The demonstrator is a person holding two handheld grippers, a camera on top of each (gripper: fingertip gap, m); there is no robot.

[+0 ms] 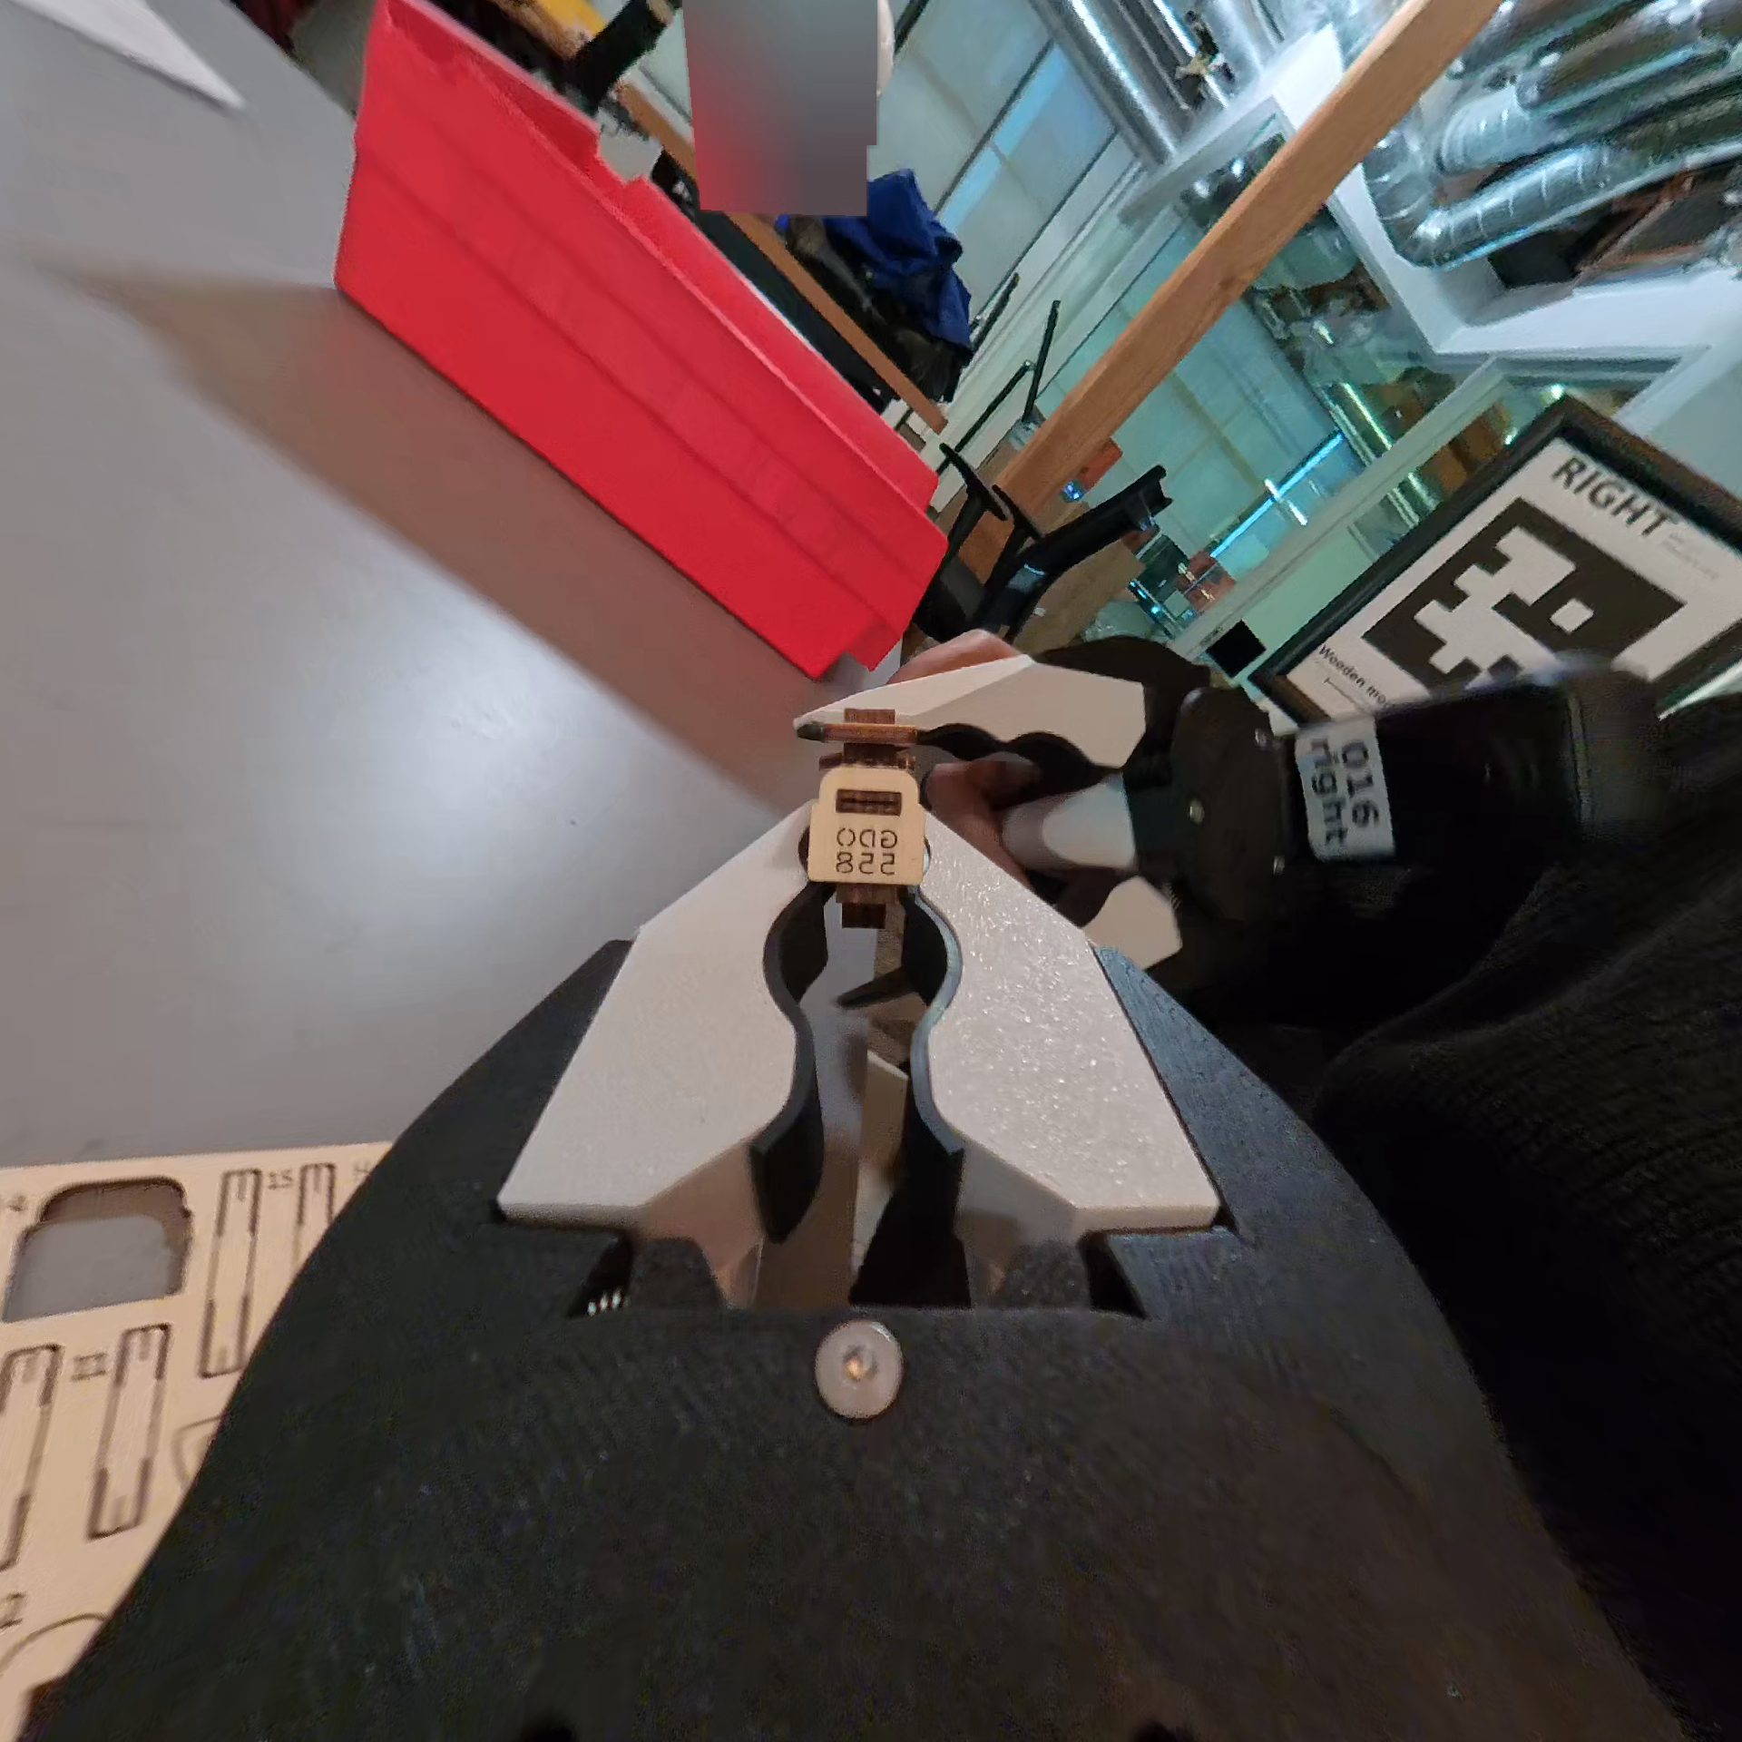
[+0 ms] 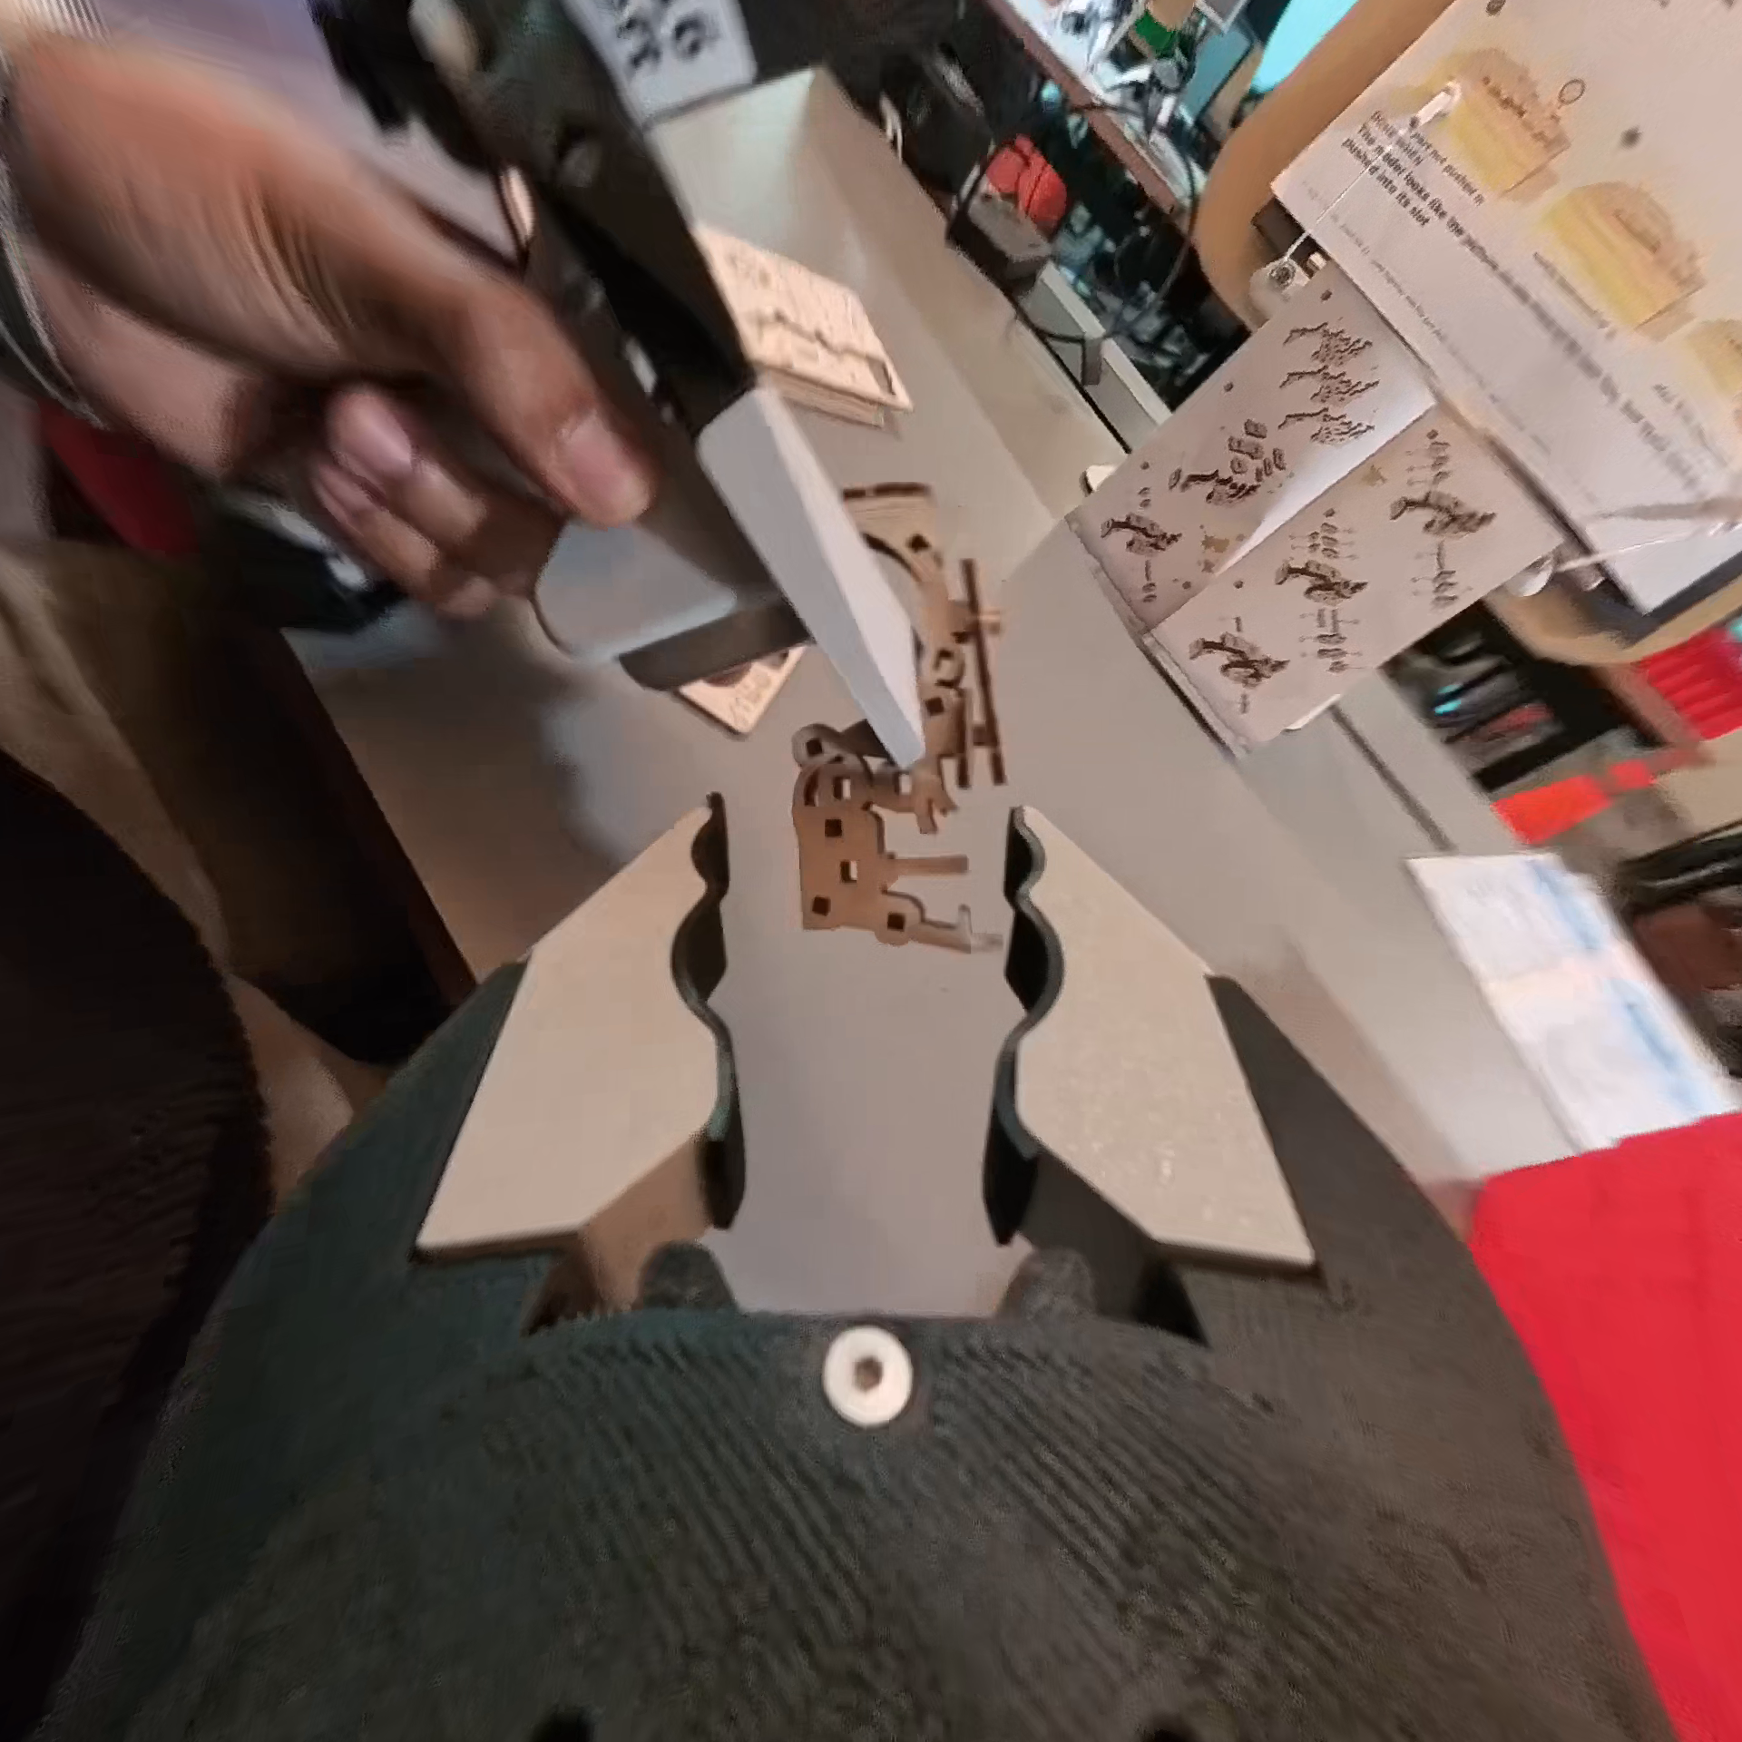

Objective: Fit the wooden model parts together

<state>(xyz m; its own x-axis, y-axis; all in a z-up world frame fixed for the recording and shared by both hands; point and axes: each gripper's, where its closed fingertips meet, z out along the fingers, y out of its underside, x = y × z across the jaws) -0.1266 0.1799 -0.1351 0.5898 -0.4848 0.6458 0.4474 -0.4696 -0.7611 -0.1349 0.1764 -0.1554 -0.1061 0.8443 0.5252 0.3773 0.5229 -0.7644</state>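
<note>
My left gripper (image 1: 867, 886) is shut on a small wooden model (image 1: 862, 834). A pale plywood tab with engraved marks faces the camera, with darker parts above and below it. My right gripper (image 1: 928, 768) comes in from the right, and its upper finger (image 1: 952, 707) touches the model's top. In the right wrist view my right gripper (image 2: 867, 853) is open, its jaws wide apart. The slotted brown model (image 2: 853, 862) hangs just beyond its tips. The left gripper (image 2: 900, 749) holds the model from above, gripped by a hand (image 2: 311, 330).
A red bin (image 1: 613, 377) stands on the grey table (image 1: 236, 754), and also shows in the right wrist view (image 2: 1621, 1414). A plywood parts sheet (image 1: 113, 1320) lies at lower left, with more sheets (image 2: 811, 339) farther off. Instruction sheets (image 2: 1320, 528) hang at the right. A framed marker board (image 1: 1555, 584) stands behind. My left and right fingertips are right by each other.
</note>
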